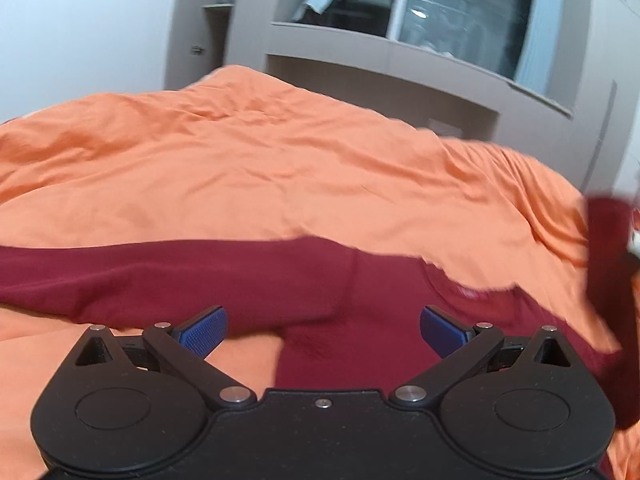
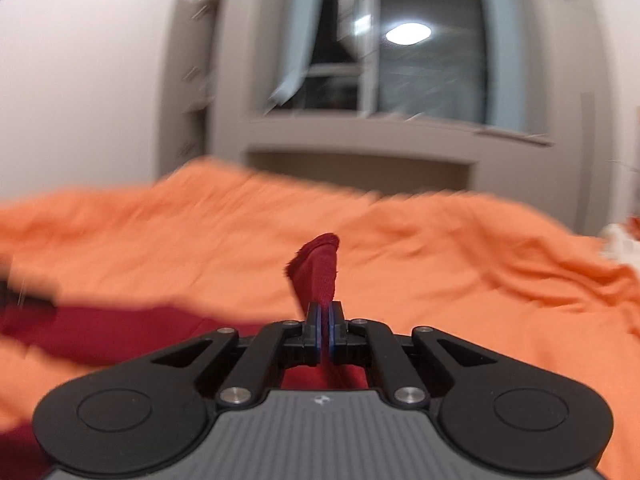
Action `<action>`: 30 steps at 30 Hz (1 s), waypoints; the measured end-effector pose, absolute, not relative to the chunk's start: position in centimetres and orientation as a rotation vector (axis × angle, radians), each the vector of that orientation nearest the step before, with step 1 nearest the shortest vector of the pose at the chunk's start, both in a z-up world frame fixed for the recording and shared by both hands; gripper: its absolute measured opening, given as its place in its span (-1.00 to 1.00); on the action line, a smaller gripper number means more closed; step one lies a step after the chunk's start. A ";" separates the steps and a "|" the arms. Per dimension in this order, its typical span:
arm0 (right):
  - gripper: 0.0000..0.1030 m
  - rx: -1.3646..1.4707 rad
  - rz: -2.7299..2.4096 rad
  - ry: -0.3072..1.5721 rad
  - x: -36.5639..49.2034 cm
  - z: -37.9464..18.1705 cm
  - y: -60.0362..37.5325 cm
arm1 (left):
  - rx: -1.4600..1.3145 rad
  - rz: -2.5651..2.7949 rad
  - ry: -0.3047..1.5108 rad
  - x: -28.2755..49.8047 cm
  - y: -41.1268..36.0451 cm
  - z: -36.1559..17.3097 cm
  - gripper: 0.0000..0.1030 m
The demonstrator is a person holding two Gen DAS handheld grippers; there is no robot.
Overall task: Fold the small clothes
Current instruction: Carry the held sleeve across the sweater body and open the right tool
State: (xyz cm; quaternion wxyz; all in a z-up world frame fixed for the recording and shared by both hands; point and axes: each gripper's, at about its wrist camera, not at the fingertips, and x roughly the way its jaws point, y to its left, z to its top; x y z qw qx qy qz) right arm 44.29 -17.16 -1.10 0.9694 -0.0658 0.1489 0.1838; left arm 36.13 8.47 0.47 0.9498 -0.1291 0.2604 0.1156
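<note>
An orange bedspread covers the bed in front of you, with a dark window in the wall beyond. The dark red garment lies across the near part of the bed, a long sleeve-like part running out toward 9 o'clock in the left wrist view. Your left hand-held gripper hangs over it with its blue pads apart and nothing between them. Your right hand-held gripper is clamped on a corner of the same garment, a tuft poking up at 12 o'clock past the pads. The cloth looks light, soft and limp, so it will likely sag and drag. Take hold at a hem or seam, not mid-panel.
</note>
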 end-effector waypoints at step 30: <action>0.53 -0.409 0.051 0.546 35.4 -7.6 -29.8 | -0.179 0.122 0.719 41.8 5.2 -7.1 0.99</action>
